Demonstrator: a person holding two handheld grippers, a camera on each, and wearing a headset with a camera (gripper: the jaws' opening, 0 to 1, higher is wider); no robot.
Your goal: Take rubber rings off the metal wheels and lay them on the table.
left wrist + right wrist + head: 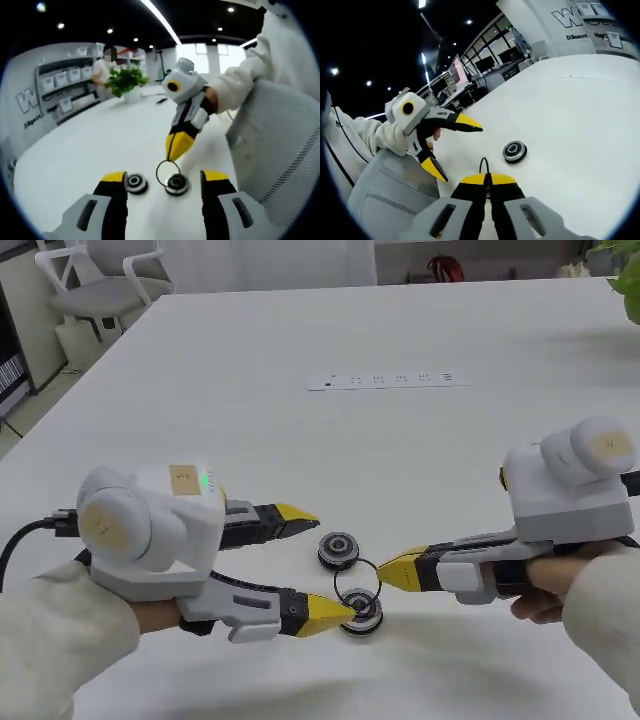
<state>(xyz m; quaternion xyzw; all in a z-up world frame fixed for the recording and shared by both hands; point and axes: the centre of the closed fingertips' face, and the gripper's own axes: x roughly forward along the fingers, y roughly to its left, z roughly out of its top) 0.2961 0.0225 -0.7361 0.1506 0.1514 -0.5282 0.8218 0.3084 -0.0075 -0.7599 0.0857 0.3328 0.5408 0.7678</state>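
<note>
My right tongs (395,572) are clenched on a thin black rubber ring (338,587). They pinch it at its right side, and the loop stands out in front of the yellow tips. In the right gripper view the jaws of the right tongs (487,179) are pressed together, with a short strand of the rubber ring (484,163) poking up between them.

The ring's lower end meets the nearer metal wheel (362,612), which lies flat on the white desk (300,430) toward its near edge. I cannot tell whether the ring is still caught on that wheel or only touching it. The second metal wheel (338,550) lies flat just beyond, close to the first but apart from it.

My left tongs (322,562) are released, jaws wide. One tip is just beside the nearer wheel, and the other is up past the second wheel. In the left gripper view both wheels sit between the jaws of the left tongs (165,177). The second metal wheel (136,183) is by the left tip. The nearer metal wheel (177,184) has the rubber ring (158,172) rising from it to the right tongs (179,146).

A white power strip (388,380) lies farther out, toward the desk's far edge. White bins (62,79) stand on shelving beyond the desk; what they hold is too small to tell.
</note>
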